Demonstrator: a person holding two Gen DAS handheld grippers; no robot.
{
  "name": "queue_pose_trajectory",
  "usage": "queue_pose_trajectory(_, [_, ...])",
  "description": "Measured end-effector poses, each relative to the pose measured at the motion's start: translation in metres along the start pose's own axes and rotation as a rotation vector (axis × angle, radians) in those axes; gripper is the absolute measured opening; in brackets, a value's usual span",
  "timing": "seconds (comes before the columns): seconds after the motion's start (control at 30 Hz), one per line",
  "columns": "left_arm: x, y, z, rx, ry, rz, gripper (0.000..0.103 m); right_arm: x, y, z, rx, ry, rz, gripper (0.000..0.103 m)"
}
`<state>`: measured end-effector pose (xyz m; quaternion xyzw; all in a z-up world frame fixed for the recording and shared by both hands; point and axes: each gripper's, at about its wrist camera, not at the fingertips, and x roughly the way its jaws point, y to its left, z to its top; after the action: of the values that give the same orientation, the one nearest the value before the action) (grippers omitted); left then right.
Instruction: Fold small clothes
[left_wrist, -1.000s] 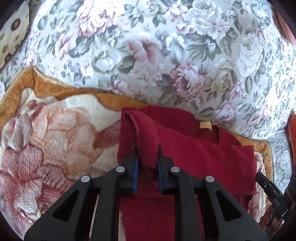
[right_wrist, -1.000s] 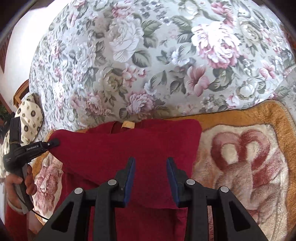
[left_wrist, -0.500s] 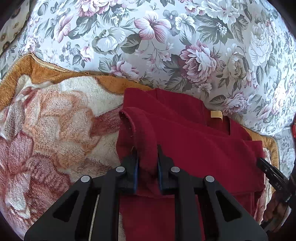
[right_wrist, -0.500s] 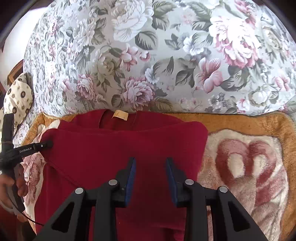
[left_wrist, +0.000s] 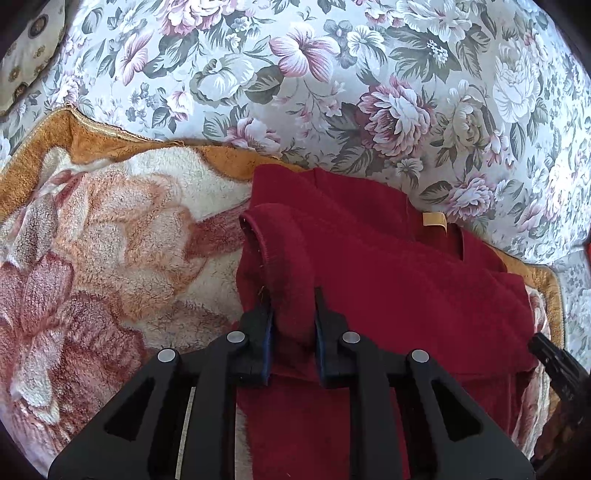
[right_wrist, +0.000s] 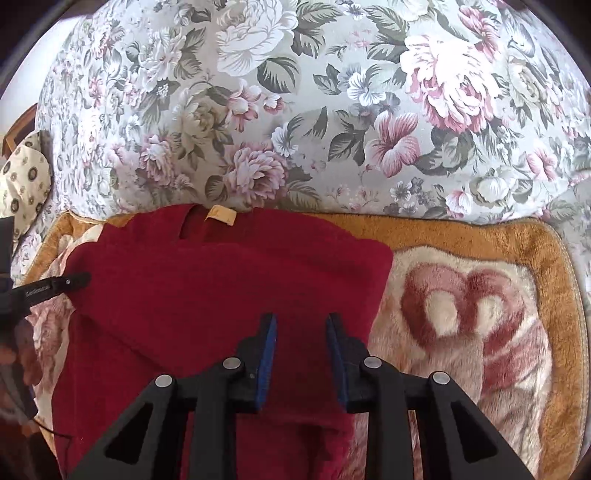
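Left tool (left_wrist: 291, 314) pinches a rolled hem of the one red garment (left_wrist: 388, 295) at its left edge. Right tool (right_wrist: 301, 336) is spread, gripping nothing, hovering over the garment's right part. Garment lies on the plush blanket (right_wrist: 480, 295), long axis toward me, tan label (right_wrist: 221, 215) at far end. Left tool nearer the fold edge. Two tools, one garment.

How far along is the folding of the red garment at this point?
Partly done: the red garment lies on the blanket with its bottom part folded up toward the collar tag. The left tool grips the folded edge; the right tool is open above it. Laying flat and further folds remain.
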<state>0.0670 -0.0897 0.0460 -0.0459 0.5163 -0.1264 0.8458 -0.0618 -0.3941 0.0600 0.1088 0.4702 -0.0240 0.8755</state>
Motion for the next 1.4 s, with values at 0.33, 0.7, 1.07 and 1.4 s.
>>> queue_pose_trajectory(0.33, [-0.020,-0.011,-0.013,0.073,-0.005,0.091,0.028,-0.003,0.009,-0.019,0.029,0.022,0.005,0.027])
queue_pose_trajectory(0.7, [-0.055,-0.011,-0.029,0.109,-0.013,0.037,0.028,-0.006,0.011,-0.015,0.087,-0.012,-0.009,0.027])
queue_pose_trajectory(1.07, [-0.011,-0.026,-0.015,0.080,0.005,0.050,0.060,0.031,-0.010,0.020,0.106,-0.002,-0.038,0.026])
queue_pose_trajectory(1.4, [-0.007,-0.022,-0.019,0.097,0.043,0.061,0.060,0.020,-0.003,0.022,0.062,0.015,-0.039,0.027])
